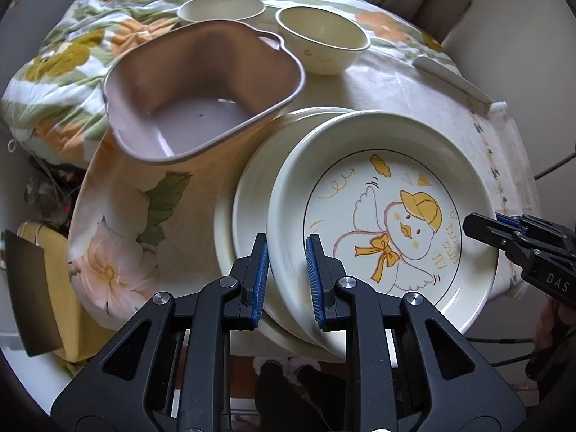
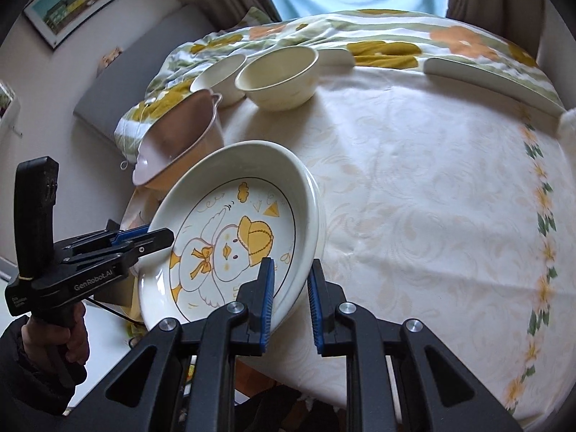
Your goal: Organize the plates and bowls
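Note:
A cream plate with a yellow-capped duck drawing (image 1: 396, 223) (image 2: 234, 244) is held by both grippers at opposite rims. My left gripper (image 1: 287, 252) is shut on its near rim, and my right gripper (image 2: 292, 273) is shut on the other side. Each shows in the other's view: the right gripper (image 1: 484, 226) at the plate's right edge, the left gripper (image 2: 158, 238) at its left edge. The plate sits tilted, offset over a stack of cream plates (image 1: 248, 194). Two cream bowls (image 1: 322, 39) (image 1: 221, 9) (image 2: 277, 75) stand at the back.
A pink tub (image 1: 201, 108) (image 2: 180, 136) leans at the table's left, beside the plates. A flowered quilt (image 1: 72, 57) lies behind it. A flat white dish (image 1: 453, 75) (image 2: 486, 79) rests at the back right. The pale tablecloth (image 2: 414, 198) stretches to the right.

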### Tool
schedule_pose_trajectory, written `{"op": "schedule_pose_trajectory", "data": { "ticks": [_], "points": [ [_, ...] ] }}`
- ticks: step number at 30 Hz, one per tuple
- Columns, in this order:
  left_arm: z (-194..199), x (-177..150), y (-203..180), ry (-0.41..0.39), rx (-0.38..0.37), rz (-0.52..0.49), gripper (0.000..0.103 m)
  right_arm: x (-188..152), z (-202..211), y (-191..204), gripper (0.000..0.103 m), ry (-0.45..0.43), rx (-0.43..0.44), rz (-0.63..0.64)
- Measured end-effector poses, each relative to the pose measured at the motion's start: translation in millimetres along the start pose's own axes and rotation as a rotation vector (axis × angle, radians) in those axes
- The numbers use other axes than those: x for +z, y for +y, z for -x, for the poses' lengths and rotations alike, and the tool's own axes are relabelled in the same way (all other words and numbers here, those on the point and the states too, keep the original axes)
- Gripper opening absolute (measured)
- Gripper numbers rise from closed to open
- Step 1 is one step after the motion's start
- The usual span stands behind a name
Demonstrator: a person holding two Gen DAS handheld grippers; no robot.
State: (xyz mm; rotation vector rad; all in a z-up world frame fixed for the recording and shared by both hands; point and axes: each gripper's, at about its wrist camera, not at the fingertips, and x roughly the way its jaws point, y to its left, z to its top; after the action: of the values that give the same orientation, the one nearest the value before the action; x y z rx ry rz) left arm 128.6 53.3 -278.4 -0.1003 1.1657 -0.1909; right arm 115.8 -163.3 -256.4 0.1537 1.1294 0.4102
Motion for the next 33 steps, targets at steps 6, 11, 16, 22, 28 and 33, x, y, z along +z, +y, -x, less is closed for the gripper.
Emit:
{"op": "schedule_pose_trajectory", "data": {
  "ticks": [6, 11, 16, 22, 28, 33],
  "points": [
    [-6, 6, -7, -0.008, 0.033, -0.022, 0.018, 1, -2, 1, 0.017, -0.002, -0.025, 0.024],
    [-8, 10, -18, -0.023, 0.088, -0.083, 0.019, 1, -2, -2, 0.017, 0.003, -0.038, 0.029],
    [-11, 8, -32, -0.041, 0.181, -0.175, 0.019, -1, -4, 1, 0.017, -0.001, -0.059, 0.054],
    [-9, 3, -38, -0.063, 0.250, -0.226, 0.019, 0, -8, 6, 0.017, -0.005, -0.083, 0.089],
    [-6, 2, -36, -0.076, 0.281, -0.236, 0.019, -1, -14, 8, 0.017, 0.000, -0.090, 0.094],
    [-6, 3, -38, -0.077, 0.295, -0.239, 0.019, 1, -17, 11, 0.017, -0.001, -0.120, 0.097]
  ]
}}
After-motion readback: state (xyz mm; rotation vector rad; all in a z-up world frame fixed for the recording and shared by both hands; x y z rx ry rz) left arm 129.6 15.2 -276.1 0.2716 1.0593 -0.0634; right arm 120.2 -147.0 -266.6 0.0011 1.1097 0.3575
